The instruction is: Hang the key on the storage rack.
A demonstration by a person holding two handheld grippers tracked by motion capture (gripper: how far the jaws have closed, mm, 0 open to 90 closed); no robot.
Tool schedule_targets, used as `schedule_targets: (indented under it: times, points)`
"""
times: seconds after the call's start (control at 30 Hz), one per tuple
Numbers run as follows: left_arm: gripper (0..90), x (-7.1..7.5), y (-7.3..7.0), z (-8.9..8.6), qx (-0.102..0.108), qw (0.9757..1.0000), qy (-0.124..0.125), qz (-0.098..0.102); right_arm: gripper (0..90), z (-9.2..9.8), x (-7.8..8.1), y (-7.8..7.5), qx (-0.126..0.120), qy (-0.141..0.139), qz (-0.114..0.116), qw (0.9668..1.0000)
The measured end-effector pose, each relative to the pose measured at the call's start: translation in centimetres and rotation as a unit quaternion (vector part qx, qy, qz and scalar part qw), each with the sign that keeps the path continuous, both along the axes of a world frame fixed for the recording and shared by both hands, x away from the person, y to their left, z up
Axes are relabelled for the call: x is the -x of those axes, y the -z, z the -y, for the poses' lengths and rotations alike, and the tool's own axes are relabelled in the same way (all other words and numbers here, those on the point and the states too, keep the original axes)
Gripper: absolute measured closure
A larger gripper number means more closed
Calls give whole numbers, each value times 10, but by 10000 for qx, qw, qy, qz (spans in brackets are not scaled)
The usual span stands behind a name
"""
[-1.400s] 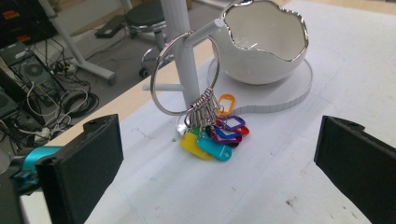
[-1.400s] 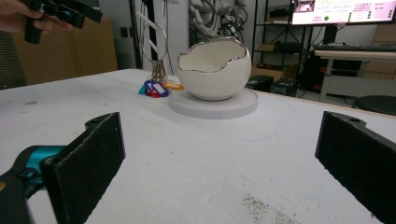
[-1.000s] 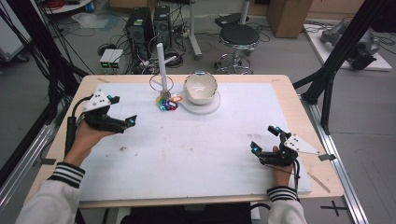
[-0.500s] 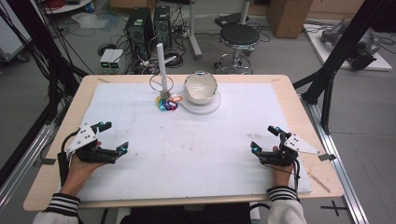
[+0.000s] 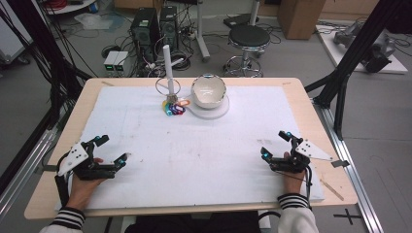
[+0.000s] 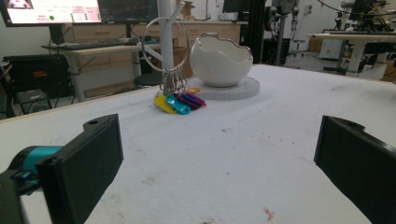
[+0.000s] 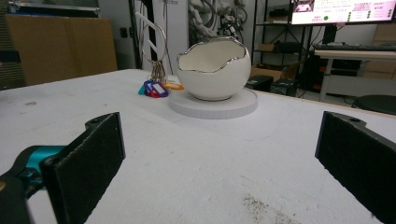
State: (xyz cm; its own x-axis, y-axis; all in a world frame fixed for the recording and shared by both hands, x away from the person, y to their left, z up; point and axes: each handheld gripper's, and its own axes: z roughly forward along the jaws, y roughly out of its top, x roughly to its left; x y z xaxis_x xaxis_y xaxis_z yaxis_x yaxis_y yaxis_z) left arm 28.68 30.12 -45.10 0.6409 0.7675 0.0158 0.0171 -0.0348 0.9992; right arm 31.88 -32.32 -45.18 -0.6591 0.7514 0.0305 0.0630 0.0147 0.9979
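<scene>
A person sits at the near edge of a table covered by a white mat (image 5: 204,160), holding a gripper in each hand. The left gripper (image 5: 111,151) rests low at the near left corner of the mat, its two black jaws spread wide with only bare mat between them, holding and touching nothing. The right gripper (image 5: 276,143) sits at the near right, likewise spread wide and empty, its jaws aimed toward the far middle of the table. The two grippers are well apart. Farther off, near the far middle of the mat, lies a bunch of coloured key tags (image 5: 173,108), yellow, blue, purple and orange, fanned flat on the mat. They hang from a large metal ring (image 6: 159,44) that loops around a white upright post (image 5: 168,68), whose long axis stands vertical. Just beside the tags, to the right in the high view, a white eggshell-shaped bowl (image 5: 209,91) with a jagged rim sits open side up on a round white disc (image 7: 215,105).
</scene>
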Motion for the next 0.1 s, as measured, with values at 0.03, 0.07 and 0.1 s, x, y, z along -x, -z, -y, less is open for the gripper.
schedule_targets:
  times: [0.03,0.07,0.1]
  points:
    - [17,0,0,0,0,10000,-10,-3,10,0,0,0,6,-13,13,10000]
    - [17,0,0,0,-5,10000,-19,-6,10,0,0,0,9,-10,11,10000]
    - [17,0,0,0,-8,10000,-27,-8,10,0,0,0,8,-13,14,10000]
